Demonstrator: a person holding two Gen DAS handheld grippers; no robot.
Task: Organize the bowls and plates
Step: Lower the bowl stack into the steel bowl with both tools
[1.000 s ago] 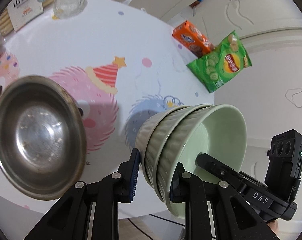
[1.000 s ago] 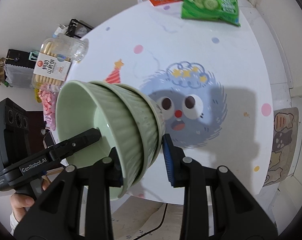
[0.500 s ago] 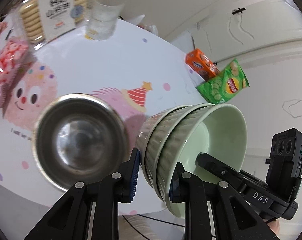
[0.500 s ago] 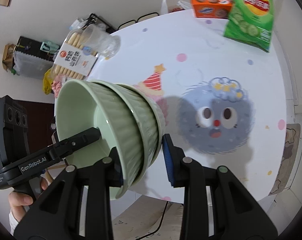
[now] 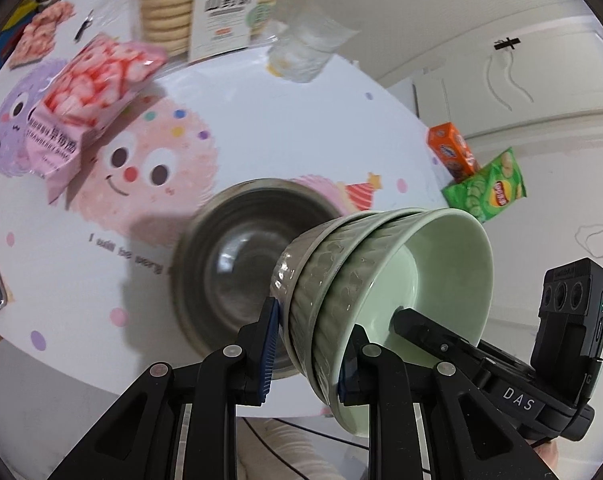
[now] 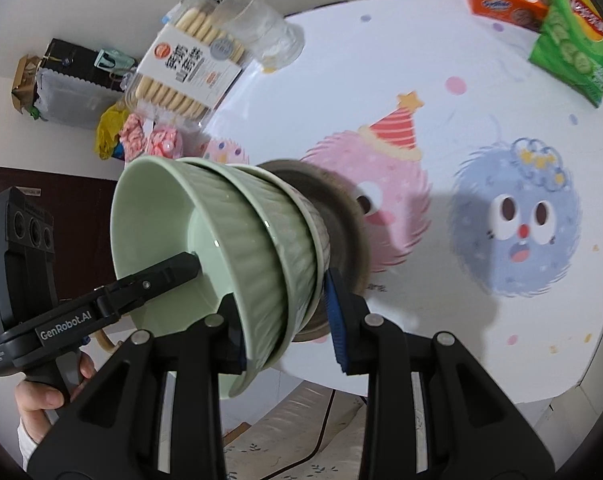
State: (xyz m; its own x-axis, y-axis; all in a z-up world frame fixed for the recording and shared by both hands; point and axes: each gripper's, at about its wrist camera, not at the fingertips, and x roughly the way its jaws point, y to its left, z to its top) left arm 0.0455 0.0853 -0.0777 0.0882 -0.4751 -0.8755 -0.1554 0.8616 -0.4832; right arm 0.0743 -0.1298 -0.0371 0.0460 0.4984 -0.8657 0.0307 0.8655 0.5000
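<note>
A stack of three ribbed green bowls (image 5: 333, 272) (image 6: 261, 240) hangs tilted on its side above the table, held from both sides. My left gripper (image 5: 307, 354) is shut on the stack's rims, one pad outside the lowest bowl and one inside the top bowl. My right gripper (image 6: 285, 332) grips the opposite rims the same way; one of its fingers (image 5: 421, 328) reaches into the top bowl. A steel bowl (image 5: 229, 264) (image 6: 341, 216) stands upright on the table right behind the stack, partly hidden by it.
The round table (image 5: 301, 128) has a cartoon-monster cloth. A biscuit box (image 5: 221, 4), a clear glass (image 5: 305, 52) and pink snack bags (image 5: 93, 80) lie at the far left. An orange box (image 5: 451, 152) and a green chip bag (image 5: 489, 188) sit by the right edge.
Both grippers carried the bowl stack sideways across the table. The steel bowl, earlier off to the left of the stack, now lies directly behind it. Both grips are unchanged.
</note>
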